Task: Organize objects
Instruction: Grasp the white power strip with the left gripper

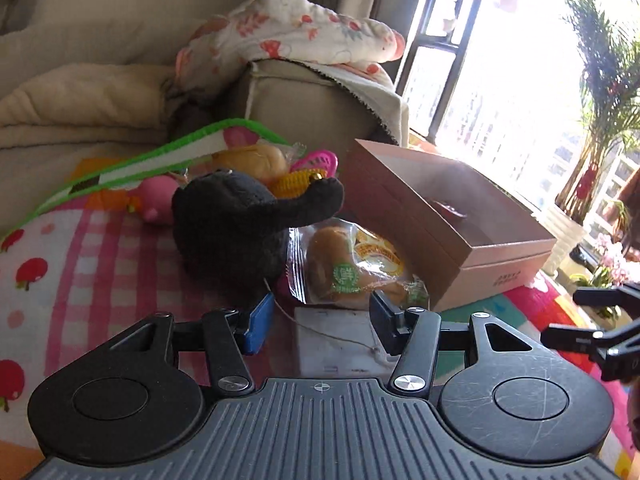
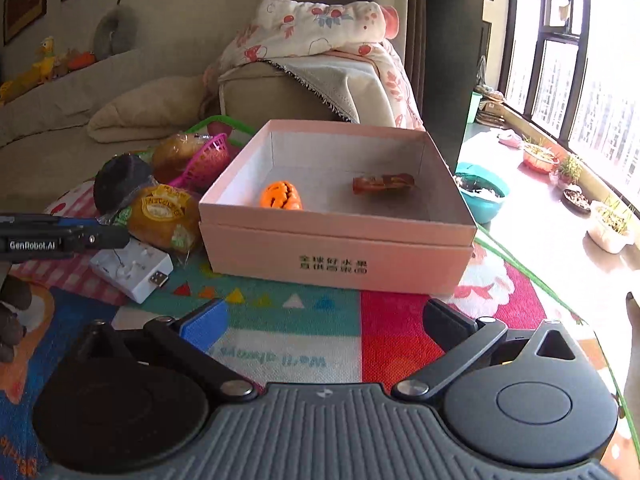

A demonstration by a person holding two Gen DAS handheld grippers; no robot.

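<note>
A pink cardboard box stands open on the mat and holds an orange toy and a reddish snack packet. The box also shows in the left wrist view. Left of it lie a wrapped bun, a black knitted toy, a second wrapped bun, a pink basket and a white adapter block. My left gripper is open just above the white block, short of the bun. My right gripper is open and empty in front of the box.
A colourful play mat and a pink checked cloth cover the surface. A beige sofa with a floral quilt stands behind. Plant pots line the window sill on the right.
</note>
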